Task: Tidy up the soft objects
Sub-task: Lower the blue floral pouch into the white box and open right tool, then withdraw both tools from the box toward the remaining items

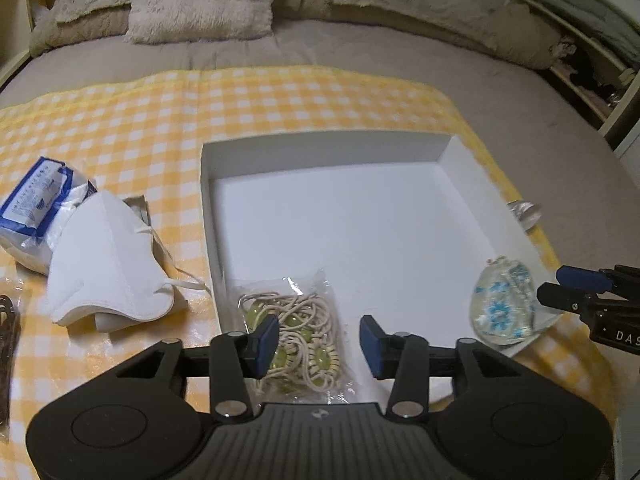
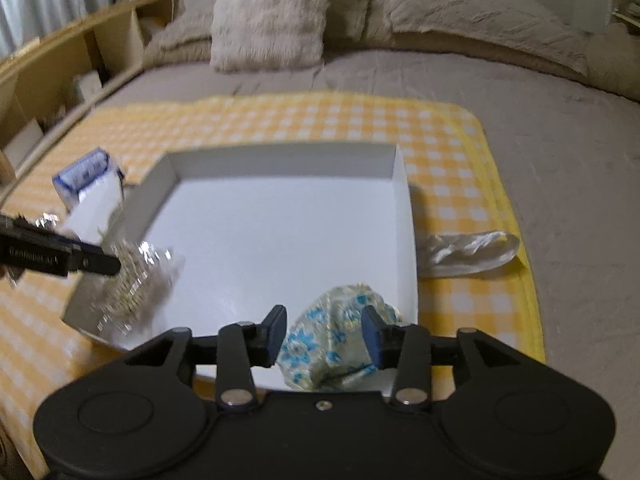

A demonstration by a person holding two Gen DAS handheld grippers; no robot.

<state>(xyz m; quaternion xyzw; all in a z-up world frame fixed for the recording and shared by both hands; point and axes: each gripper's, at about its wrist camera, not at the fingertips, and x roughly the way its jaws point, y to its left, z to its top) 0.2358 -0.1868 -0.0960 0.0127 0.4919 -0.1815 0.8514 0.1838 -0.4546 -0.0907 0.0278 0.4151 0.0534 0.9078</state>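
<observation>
Both of your tongs are over the near edge of the white box (image 1: 328,216), each with a bag just below it. Your left tongs (image 1: 319,340) stand open, pads clear either side of the clear bag of cords (image 1: 296,332), which lies in the box's near-left corner, about seven o'clock on its floor. Your right tongs (image 2: 326,334) are open too; the blue-flowered pouch (image 2: 334,344) sits between the pads at the box's five o'clock corner, and I can't see either pad pressing it. So this reads as the drop-off step: two soft items placed, both grips let go.

Next move, I'd say, is to lift clear and go for what's left outside. Off the box's nine o'clock side, on the yellow check cloth (image 1: 120,120), lies the white mask (image 1: 108,256), with the blue-and-white pack (image 1: 36,196) just beyond it. At three o'clock a crumpled clear bag (image 2: 468,252) rests against the box wall. Far back, the pillows (image 2: 272,16) stay out of this. The mask is floppy, so pinch a folded edge.
</observation>
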